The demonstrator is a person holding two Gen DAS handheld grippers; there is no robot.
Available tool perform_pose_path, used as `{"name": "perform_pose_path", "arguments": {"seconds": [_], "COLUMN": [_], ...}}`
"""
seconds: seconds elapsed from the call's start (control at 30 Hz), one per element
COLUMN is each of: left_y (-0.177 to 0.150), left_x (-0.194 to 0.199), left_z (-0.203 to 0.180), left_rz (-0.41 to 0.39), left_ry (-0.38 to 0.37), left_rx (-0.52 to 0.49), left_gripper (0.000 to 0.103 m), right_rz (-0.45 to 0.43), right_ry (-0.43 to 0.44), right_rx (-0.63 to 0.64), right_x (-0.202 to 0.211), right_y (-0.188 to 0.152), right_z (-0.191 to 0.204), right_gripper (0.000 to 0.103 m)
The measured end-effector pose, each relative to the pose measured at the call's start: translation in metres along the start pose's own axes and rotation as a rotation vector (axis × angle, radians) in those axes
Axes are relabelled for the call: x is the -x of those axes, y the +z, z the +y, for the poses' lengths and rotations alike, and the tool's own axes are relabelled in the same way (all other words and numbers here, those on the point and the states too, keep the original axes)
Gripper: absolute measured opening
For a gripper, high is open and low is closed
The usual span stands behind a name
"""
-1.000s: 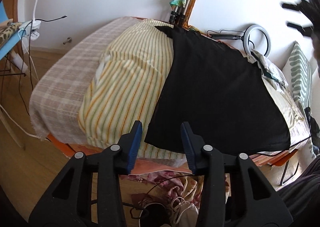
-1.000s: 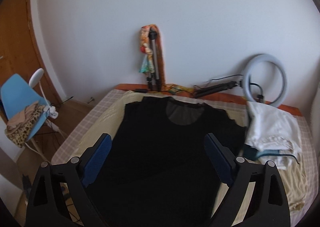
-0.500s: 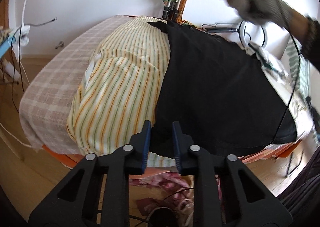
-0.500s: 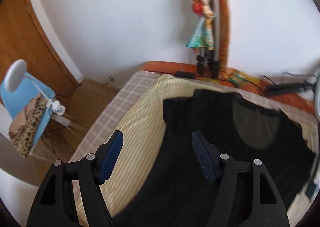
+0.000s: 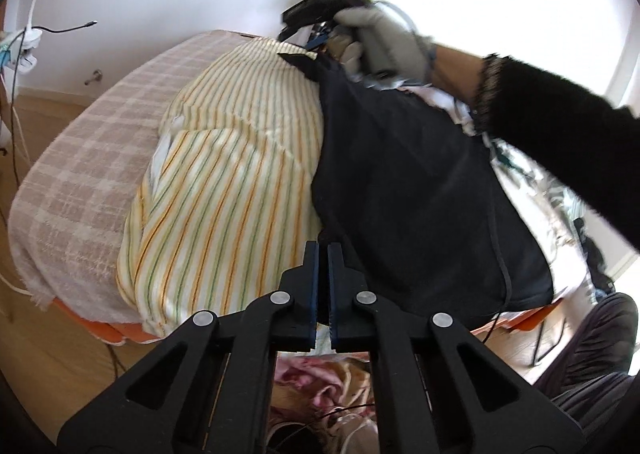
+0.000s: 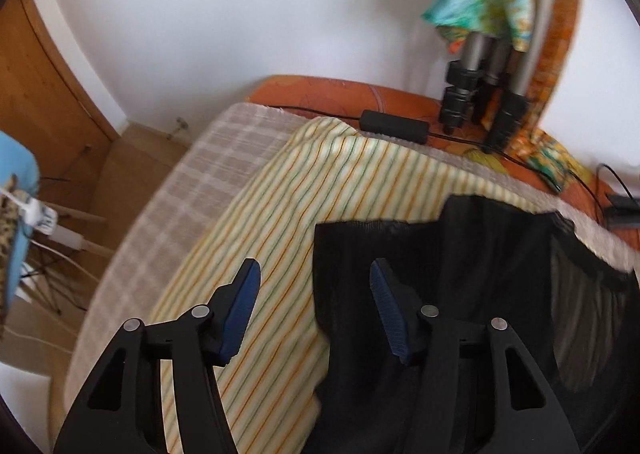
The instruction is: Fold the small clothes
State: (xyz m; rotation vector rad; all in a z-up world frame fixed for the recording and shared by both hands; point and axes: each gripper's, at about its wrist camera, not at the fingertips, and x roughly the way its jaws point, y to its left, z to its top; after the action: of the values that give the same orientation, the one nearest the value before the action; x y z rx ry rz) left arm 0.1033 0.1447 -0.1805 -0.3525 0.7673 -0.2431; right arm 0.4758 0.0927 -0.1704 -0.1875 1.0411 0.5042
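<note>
A black top [image 5: 416, 190] lies spread on a striped yellow sheet [image 5: 224, 190] on the bed. My left gripper [image 5: 323, 254] is shut on the top's near left hem corner at the bed's front edge. My right gripper [image 6: 314, 294] is open and straddles the left edge of the top [image 6: 440, 294] near its far left sleeve, one finger over the striped sheet [image 6: 280, 214]. In the left wrist view the right gripper [image 5: 316, 38], held by a gloved hand, hovers at that far corner.
A checked blanket [image 5: 80, 174] covers the bed's left side. A tripod [image 6: 480, 94] and a black adapter [image 6: 394, 126] stand at the headboard. White clothes [image 5: 448, 102] lie beyond the top on the right. Clothes and cables [image 5: 320, 386] lie on the floor below.
My left gripper closed on the hem corner. My right gripper moved forward and down to the top's far left sleeve and narrowed its opening.
</note>
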Motion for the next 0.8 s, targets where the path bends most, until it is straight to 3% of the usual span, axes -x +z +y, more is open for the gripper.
{"name": "perform_pose_path", "arguments": {"seconds": [0.2, 0.3, 0.37, 0.4, 0.43, 0.57, 0.8], "left_y": [0.003, 0.003, 0.004, 0.005, 0.007, 0.012, 0.017], "left_x": [-0.004, -0.006, -0.006, -0.006, -0.007, 0.002, 0.019], "left_z": [0.001, 0.000, -0.001, -0.001, 0.000, 0.001, -0.013], "left_rz": [0.014, 0.018, 0.017, 0.015, 0.014, -0.005, -0.026], "left_ry": [-0.068, -0.084, -0.089, -0.092, -0.094, -0.104, -0.123], "left_rx": [0.032, 0.040, 0.040, 0.040, 0.042, 0.040, -0.031], "left_gripper": [0.001, 0.001, 0.001, 0.001, 0.001, 0.000, 0.000], "right_rz": [0.015, 0.039, 0.030, 0.032, 0.031, -0.010, -0.136], "right_ry": [-0.062, -0.081, -0.072, -0.069, -0.067, -0.075, 0.024], "right_rx": [0.078, 0.111, 0.125, 0.124, 0.122, 0.130, 0.015], "right_x": [-0.026, -0.036, -0.033, -0.031, -0.030, -0.012, 0.034], "right_y": [0.008, 0.007, 0.006, 0.006, 0.007, 0.008, 0.017], "right_z": [-0.005, -0.006, -0.007, -0.009, -0.010, -0.016, -0.051], "right_gripper": [0.053, 0.040, 0.025, 0.010, 0.006, 0.001, 0.001]}}
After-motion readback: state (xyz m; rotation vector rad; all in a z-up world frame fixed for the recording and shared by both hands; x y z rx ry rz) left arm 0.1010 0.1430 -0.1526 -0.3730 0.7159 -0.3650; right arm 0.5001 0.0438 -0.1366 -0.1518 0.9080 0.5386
